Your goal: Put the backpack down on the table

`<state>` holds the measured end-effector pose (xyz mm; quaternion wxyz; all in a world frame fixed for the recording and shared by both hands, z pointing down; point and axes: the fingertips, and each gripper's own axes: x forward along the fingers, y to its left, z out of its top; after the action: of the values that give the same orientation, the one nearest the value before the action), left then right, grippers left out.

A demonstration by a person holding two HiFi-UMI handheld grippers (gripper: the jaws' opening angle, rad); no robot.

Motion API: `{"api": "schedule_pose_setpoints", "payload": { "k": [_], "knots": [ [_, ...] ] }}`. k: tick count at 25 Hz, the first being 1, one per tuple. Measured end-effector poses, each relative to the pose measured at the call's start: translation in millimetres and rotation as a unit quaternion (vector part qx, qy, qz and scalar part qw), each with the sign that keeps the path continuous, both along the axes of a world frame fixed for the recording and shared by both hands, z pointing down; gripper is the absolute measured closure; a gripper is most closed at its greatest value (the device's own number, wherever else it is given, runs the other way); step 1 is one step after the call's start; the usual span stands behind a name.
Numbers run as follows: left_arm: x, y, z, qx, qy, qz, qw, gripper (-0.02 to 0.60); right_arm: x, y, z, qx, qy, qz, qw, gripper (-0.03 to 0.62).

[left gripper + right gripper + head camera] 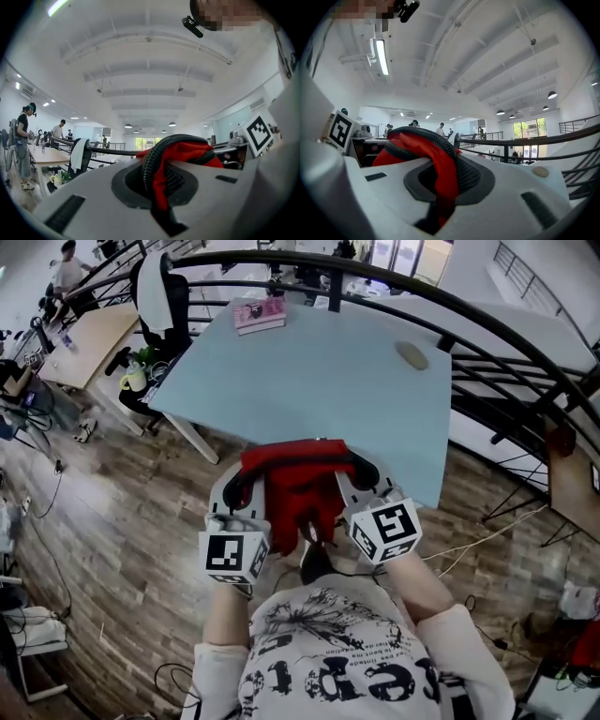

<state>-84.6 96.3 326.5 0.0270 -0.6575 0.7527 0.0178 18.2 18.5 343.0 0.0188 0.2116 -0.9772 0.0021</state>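
A red backpack (298, 486) with black mesh straps hangs between my two grippers, over the wooden floor at the near edge of the light blue table (319, 381). My left gripper (246, 501) is shut on the backpack's left strap, and my right gripper (362, 486) is shut on its right strap. In the left gripper view the left gripper (157, 187) pinches red fabric and black mesh strap (151, 164). In the right gripper view the right gripper (440, 187) clamps the same kind of strap (445, 173). The backpack's lower part is hidden behind the grippers.
A pink box (259, 313) lies at the table's far left corner and a flat oval thing (411, 355) near its right edge. A black curved railing (487, 320) runs behind the table. A chair draped with white cloth (157, 292) and a wooden desk (89, 338) stand at the left.
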Motion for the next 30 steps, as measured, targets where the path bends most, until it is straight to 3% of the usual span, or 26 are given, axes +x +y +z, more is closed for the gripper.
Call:
{"api": "schedule_pose_setpoints", "payload": {
  "k": [9, 14, 23, 30],
  "knots": [
    [-70, -107, -45, 0.023, -0.032, -0.010, 0.9992, 0.566, -74, -110, -41, 0.065, -0.034, -0.013, 0.997, 0.560],
    [-103, -160, -51, 0.036, -0.027, -0.005, 0.9990, 0.566, -104, -161, -45, 0.065, -0.038, 0.005, 0.997, 0.559],
    [-158, -271, -51, 0.044, -0.022, 0.052, 0.9974, 0.566, -150, -259, -47, 0.062, -0.028, 0.071, 0.995, 0.557],
    [-187, -367, -50, 0.050, -0.027, 0.127, 0.9903, 0.566, -170, -337, -51, 0.066, -0.019, 0.143, 0.987, 0.557]
  ]
}}
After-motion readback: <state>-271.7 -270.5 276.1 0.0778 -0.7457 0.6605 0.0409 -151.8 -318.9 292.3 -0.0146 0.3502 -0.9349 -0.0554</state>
